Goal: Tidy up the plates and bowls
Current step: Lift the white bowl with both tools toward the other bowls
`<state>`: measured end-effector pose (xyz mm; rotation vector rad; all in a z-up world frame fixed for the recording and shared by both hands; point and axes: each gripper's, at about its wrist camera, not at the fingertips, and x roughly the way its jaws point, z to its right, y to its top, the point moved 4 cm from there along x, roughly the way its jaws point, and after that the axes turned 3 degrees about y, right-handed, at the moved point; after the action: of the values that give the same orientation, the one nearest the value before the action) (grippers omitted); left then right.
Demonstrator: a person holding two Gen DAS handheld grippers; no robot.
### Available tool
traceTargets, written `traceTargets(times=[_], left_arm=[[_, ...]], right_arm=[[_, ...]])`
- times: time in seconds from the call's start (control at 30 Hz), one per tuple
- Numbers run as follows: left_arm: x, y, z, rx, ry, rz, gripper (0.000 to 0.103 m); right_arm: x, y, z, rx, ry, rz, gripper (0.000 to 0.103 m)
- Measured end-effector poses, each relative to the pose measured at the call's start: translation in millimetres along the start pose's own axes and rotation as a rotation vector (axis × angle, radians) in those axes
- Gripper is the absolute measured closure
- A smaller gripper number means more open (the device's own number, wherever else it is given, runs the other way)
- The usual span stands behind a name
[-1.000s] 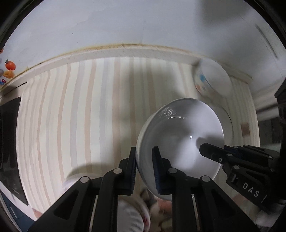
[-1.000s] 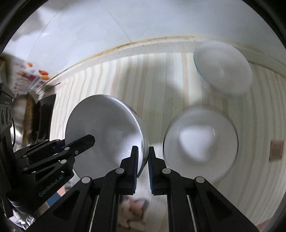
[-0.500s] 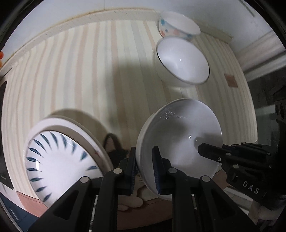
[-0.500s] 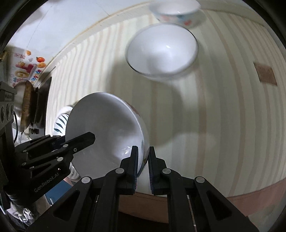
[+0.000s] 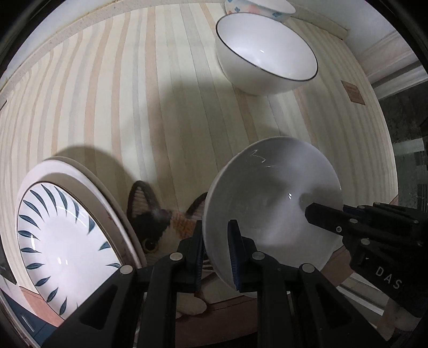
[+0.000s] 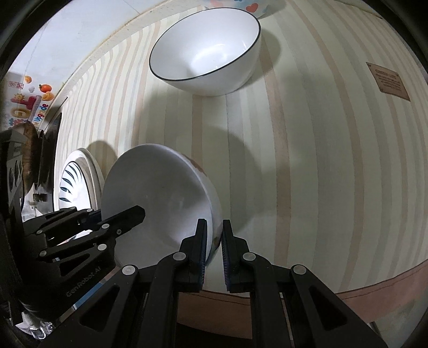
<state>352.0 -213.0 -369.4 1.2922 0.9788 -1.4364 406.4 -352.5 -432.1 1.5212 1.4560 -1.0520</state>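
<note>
With our left gripper (image 5: 215,250) we pinch the near rim of a plain white bowl (image 5: 272,211), one finger inside and one outside the wall, and our right gripper (image 6: 214,247) is clamped on the opposite side of the same rim, so the bowl (image 6: 157,198) hangs tilted between the two, lifted off the striped cloth (image 5: 139,88) that covers the bench. In the left wrist view the right gripper's black fingers (image 5: 329,218) reach in over the bowl's far edge; in the right wrist view the left gripper's fingers (image 6: 117,220) do the same from the left. Just to the left of the held bowl lies a plate with blue leaf strokes (image 5: 61,241), seated on a larger pale plate whose rim (image 5: 88,178) shows around it. A cat's face (image 5: 157,227) peeks up between that plate and the bowl. Farther out on the cloth stands a white bowl with a thin dark rim (image 5: 264,53), upright, and right behind it a patterned bowl (image 5: 251,8) with small blue and pink marks; we cannot tell if they touch. A brown label (image 6: 388,80) sits on the cloth to the right.
</note>
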Motion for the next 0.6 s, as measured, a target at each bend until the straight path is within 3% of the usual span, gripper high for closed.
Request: traceTargets(times=[0.5, 0.6], left_arm=[[13, 4, 15, -0.001, 0.009, -0.041, 0.088], [-17, 7, 10, -0.012, 0.012, 0.016, 0.087]], right_arm=[[9, -3, 6, 0.009, 0.009, -0.054, 0.088], [-5, -2, 9, 0.018, 0.034, -0.058, 0.088]])
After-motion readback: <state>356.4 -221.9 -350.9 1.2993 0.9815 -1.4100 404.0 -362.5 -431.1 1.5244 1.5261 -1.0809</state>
